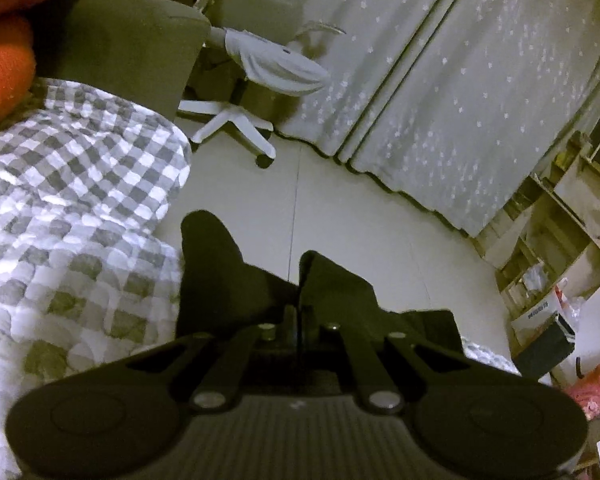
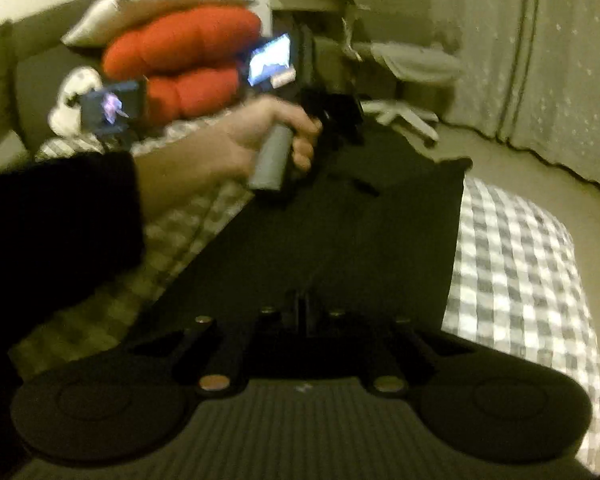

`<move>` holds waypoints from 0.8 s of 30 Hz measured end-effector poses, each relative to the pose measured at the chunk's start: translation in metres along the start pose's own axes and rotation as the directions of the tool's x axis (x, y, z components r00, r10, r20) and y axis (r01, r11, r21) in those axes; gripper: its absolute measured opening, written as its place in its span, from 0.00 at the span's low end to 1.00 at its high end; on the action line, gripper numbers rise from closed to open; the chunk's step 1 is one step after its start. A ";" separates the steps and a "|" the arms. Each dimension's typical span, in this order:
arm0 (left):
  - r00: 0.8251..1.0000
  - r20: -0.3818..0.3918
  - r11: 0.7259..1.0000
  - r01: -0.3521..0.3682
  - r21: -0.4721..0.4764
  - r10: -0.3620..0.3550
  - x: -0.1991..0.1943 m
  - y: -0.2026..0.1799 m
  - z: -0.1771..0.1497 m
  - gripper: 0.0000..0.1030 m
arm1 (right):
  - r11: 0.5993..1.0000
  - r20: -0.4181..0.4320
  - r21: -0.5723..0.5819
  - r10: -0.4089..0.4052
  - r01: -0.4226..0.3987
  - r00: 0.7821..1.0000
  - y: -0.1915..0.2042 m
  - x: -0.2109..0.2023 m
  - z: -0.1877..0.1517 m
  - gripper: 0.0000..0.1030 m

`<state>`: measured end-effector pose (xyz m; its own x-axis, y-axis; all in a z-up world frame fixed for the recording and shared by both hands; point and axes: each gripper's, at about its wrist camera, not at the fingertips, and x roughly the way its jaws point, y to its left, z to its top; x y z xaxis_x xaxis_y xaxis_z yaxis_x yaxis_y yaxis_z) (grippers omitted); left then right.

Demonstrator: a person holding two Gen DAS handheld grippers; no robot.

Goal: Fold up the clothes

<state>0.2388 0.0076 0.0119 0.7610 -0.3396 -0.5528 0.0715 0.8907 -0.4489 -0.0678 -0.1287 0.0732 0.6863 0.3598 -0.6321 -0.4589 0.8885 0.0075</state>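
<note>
A black garment (image 2: 360,220) is stretched in the air over the bed between my two grippers. In the right wrist view my right gripper (image 2: 303,308) is shut on its near edge; the fingers are dark against the cloth. A hand (image 2: 260,136) holds my left gripper (image 2: 336,120) at the garment's far edge. In the left wrist view my left gripper (image 1: 299,308) is shut, and folds of the black garment (image 1: 220,272) bunch up on both sides of its fingers, above the bed's edge.
A grey and white checked quilt (image 1: 80,184) covers the bed (image 2: 512,264). Red cushions (image 2: 180,68) are stacked at its head. A white office chair (image 1: 268,64), starred curtains (image 1: 460,80) and cluttered shelves (image 1: 560,240) ring the pale floor (image 1: 340,200).
</note>
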 end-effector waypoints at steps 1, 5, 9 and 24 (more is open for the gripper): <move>1.000 0.000 1.000 0.004 -0.005 -0.004 0.000 0.000 0.001 0.01 | 1.000 -0.006 0.005 0.008 -0.008 1.000 -0.002 0.002 -0.001 0.02; 1.000 -0.003 1.000 -0.025 0.003 0.025 0.001 -0.002 -0.001 0.01 | 1.000 -0.087 -0.015 -0.025 0.024 0.996 -0.008 0.028 -0.012 0.03; 1.000 0.010 1.000 -0.027 -0.011 0.027 -0.001 0.000 -0.001 0.01 | 0.999 -0.115 -0.009 0.041 -0.042 0.993 -0.007 0.033 -0.014 0.08; 0.999 0.010 0.999 -0.033 0.003 0.033 -0.015 0.008 0.000 0.01 | 0.990 -0.106 0.051 0.136 -0.131 0.985 -0.019 0.004 -0.031 0.15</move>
<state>0.2282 0.0195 0.0168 0.7693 -0.3073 -0.5601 0.0487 0.9024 -0.4282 -0.0737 -0.1525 0.0467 0.5535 0.4452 -0.7039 -0.5159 0.8468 0.1299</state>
